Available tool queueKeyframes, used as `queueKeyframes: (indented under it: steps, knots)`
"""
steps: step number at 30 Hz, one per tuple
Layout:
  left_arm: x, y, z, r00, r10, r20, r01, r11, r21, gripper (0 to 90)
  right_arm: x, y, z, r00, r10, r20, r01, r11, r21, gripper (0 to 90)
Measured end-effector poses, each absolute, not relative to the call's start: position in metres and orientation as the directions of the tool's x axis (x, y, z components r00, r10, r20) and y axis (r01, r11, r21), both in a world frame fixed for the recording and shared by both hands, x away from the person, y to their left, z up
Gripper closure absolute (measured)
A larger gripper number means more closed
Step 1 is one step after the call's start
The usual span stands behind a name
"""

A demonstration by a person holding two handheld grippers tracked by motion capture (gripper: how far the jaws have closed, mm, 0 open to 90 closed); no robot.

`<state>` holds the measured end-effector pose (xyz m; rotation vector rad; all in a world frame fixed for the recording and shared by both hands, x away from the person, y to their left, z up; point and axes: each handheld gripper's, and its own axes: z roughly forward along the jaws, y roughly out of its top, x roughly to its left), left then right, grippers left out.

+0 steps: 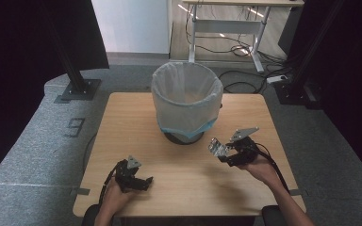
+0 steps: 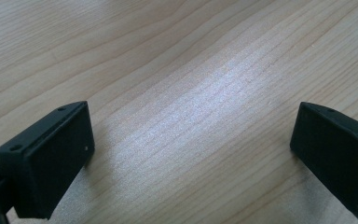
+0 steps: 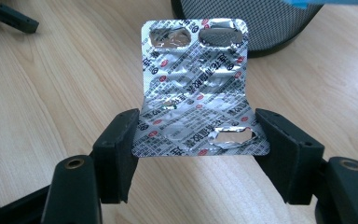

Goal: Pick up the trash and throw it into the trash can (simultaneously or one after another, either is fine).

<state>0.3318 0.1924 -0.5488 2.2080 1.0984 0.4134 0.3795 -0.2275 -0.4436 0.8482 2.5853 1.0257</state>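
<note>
The counter (image 1: 136, 117) is a pale wood top, standing on grey carpet. At its far middle stands a waste bin (image 1: 186, 101), upright on a dark round base, lined with a translucent white bag whose blue edge hangs over the near side of the wall. In the right gripper view the bin's mesh wall (image 3: 242, 23) stands beyond the held item.

The right gripper (image 1: 222, 151) is held above the counter, on the near right side of the bin, its fingers (image 3: 116, 149) clamped on the two side edges of a foil blister pack (image 3: 196, 88). The pack stands up from the grip with its printed silver backing toward the camera, bent back along its lower part; several pockets are torn open, two at the top edge and one at the lower right. In the high view the pack (image 1: 215, 146) sits clear of the counter surface and short of the bin.

The left gripper (image 1: 143, 181) rests low at the near left of the counter, well apart from the bin. Its fingers (image 2: 51, 163) stand wide apart with bare wood between them.
</note>
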Motion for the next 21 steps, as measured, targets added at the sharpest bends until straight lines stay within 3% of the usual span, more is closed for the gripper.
queueKeyframes:
  steps: [21]
  knots:
    - [0.332,0.192,-0.549,0.6,0.8,-0.003,0.602,-0.449,0.66,0.0,0.39,-0.236,-0.412,-0.792,0.61,0.012,0.438,0.555,0.707,33.4]
